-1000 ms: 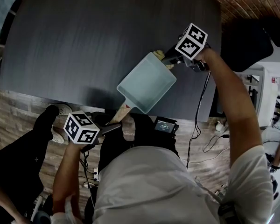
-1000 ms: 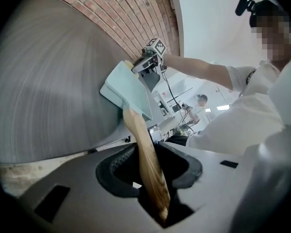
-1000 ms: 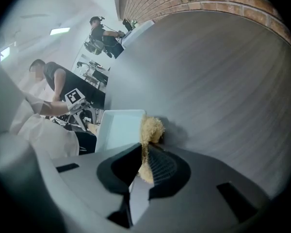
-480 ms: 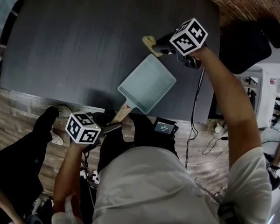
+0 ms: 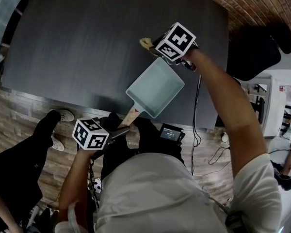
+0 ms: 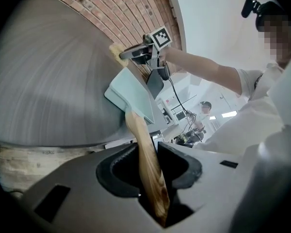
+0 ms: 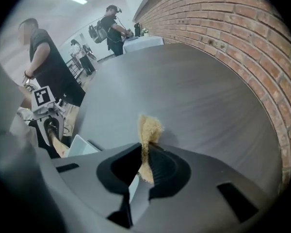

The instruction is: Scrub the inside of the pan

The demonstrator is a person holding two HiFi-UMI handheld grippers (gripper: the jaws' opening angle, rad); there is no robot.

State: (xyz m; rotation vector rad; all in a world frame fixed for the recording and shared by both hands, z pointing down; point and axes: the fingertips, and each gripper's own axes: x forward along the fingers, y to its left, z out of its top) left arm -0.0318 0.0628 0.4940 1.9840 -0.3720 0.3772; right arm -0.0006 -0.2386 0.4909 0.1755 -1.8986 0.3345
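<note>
Jaws of the left gripper (image 6: 148, 161) are clamped on the wooden handle (image 6: 137, 132) of the pale blue square pan (image 5: 155, 87) at the dark table's (image 5: 77, 42) near edge, and just past its far corner the right gripper (image 7: 144, 152) pinches a tan sponge (image 7: 149, 126).

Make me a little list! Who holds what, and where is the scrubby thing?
left tool: shut on the wooden handle of the pale blue square pan
right tool: shut on the tan fuzzy scrubbing pad
pad's place: outside the pan, past its far corner, over the dark grey table
pan's inside: looks bare, nothing in it
</note>
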